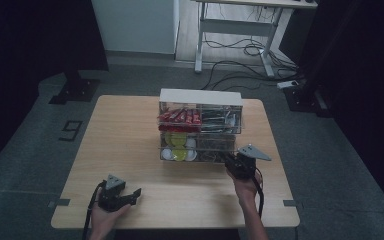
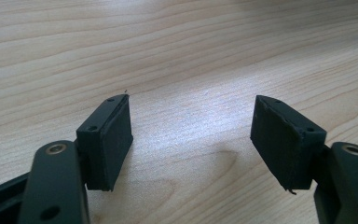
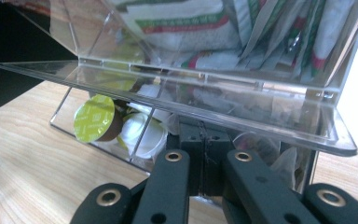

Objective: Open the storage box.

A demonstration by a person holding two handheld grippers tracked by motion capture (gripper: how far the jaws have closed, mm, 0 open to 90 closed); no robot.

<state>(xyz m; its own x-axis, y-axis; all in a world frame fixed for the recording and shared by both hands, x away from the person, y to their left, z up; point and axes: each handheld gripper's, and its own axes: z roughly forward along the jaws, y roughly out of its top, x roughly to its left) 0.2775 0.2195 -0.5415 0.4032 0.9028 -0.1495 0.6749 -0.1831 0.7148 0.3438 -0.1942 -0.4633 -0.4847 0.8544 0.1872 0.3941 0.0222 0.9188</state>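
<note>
Acrylic organizer (image 1: pixel 200 97): right gripper (image 3: pixel 205 156) is working at its lower right front, jaws pressed together
Left gripper (image 2: pixel 191 135): resting nearer the person, jaws spread wide, holding nothing
Advice: lifting gently, keeping pads level

The high view is dim and soft, its left and right sides nearly black. The table (image 2: pixel 177 56) shows a pale glare patch between sharp pads. The organiser (image 3: pixel 205 88) glints, its near edge blurred.

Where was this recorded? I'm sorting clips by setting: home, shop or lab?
Probably a lab or office workroom: a bare wooden table with a clear organiser on it, a height-adjustable desk behind, and loose cables across the grey floor.
</note>
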